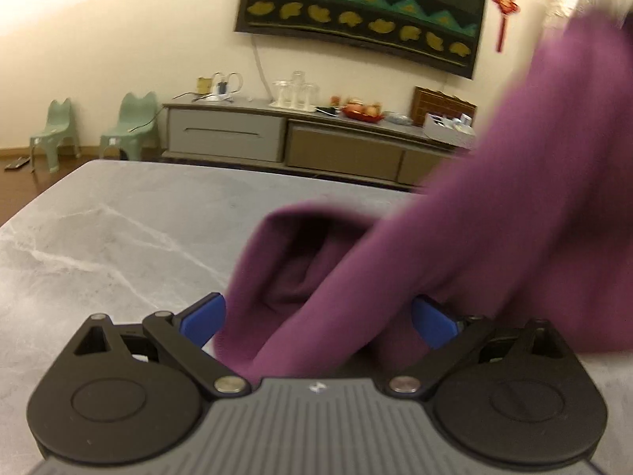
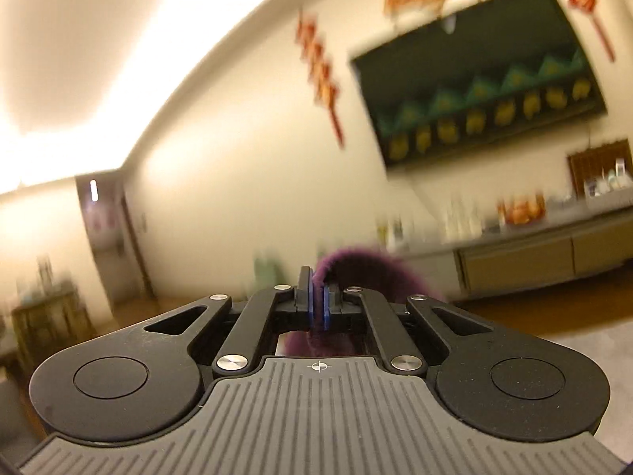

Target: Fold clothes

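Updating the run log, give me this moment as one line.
left gripper: open, purple garment between fingers | right gripper: shut on purple garment, raised | table: garment partly lifted | fold: not done

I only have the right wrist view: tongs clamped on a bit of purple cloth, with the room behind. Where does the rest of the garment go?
Observer: The purple knit garment hangs down to the grey marble-patterned table, as the left wrist view shows.
Operator: What are the left tongs doing?
Observer: The left tongs stand open, with a fold of the cloth lying between the blue fingertips.
Operator: Have they gripped it?
Observer: No, the jaws stand wide apart around the fold.
Operator: Is anything else on the table?
Observer: Nothing else shows on the part in view; the cloth hides its right side.
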`<state>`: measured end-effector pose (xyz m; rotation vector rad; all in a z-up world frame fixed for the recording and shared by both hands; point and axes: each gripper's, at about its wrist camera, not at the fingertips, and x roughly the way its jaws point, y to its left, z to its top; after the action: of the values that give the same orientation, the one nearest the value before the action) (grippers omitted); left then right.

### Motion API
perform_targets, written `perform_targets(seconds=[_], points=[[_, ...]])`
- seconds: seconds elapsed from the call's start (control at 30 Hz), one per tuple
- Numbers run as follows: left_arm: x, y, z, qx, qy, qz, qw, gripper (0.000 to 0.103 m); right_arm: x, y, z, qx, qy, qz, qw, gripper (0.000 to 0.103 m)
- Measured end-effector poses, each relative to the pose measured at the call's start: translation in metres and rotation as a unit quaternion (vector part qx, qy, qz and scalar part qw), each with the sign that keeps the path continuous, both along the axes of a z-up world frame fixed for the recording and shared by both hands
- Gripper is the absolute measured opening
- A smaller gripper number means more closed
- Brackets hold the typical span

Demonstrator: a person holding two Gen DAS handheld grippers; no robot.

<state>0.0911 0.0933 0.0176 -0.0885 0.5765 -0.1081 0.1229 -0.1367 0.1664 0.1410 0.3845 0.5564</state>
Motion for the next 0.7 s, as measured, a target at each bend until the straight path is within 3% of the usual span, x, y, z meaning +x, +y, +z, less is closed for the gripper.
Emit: perform_targets(seconds=[0.07,0.13,0.17,0.2,0.23,0.3,0.4,0.5,0.6,0.7], points=[[-0.007,-0.009,-0.007,0.018,0.008,-0.008,0.9998,0.103,0.012,0.005,-0.043,-0.067,0.087,-0.006,0.994,0.012],[-0.018,-0.017,-0.011,0.029,0.010,-0.017,0.9994,0.103,0.027,0.011,-0.095,-0.141,0.188,-0.014,0.972,0.019],[-0.025,-0.021,-0.012,0.035,0.008,-0.021,0.9991,0.103,0.023,0.002,-0.110,-0.135,0.198,-0.019,0.971,0.019],[-0.032,-0.025,-0.012,0.043,0.002,-0.027,0.9987,0.103,0.014,-0.011,-0.116,-0.113,0.189,-0.028,0.975,0.034],[-0.038,-0.029,-0.012,0.052,-0.006,-0.033,0.9981,0.103,0.004,-0.025,-0.121,-0.091,0.177,-0.037,0.979,0.065],[-0.050,-0.044,-0.010,0.081,-0.031,-0.046,0.9952,0.103,-0.010,-0.048,-0.131,-0.068,0.155,-0.061,0.984,0.085],[-0.060,-0.073,-0.009,0.106,-0.046,-0.060,0.9915,0.103,-0.014,-0.056,-0.169,-0.145,0.159,-0.101,0.971,0.084],[-0.057,-0.102,-0.011,0.089,-0.023,-0.080,0.9926,0.103,-0.010,-0.060,-0.186,-0.195,0.172,-0.127,0.957,0.082],[-0.045,-0.132,-0.012,0.061,-0.001,-0.086,0.9944,0.103,-0.013,-0.063,-0.180,-0.203,0.149,-0.122,0.960,0.083],[-0.033,-0.163,-0.013,0.058,0.007,-0.075,0.9954,0.103,-0.014,-0.072,-0.183,-0.220,0.131,-0.128,0.958,0.084]])
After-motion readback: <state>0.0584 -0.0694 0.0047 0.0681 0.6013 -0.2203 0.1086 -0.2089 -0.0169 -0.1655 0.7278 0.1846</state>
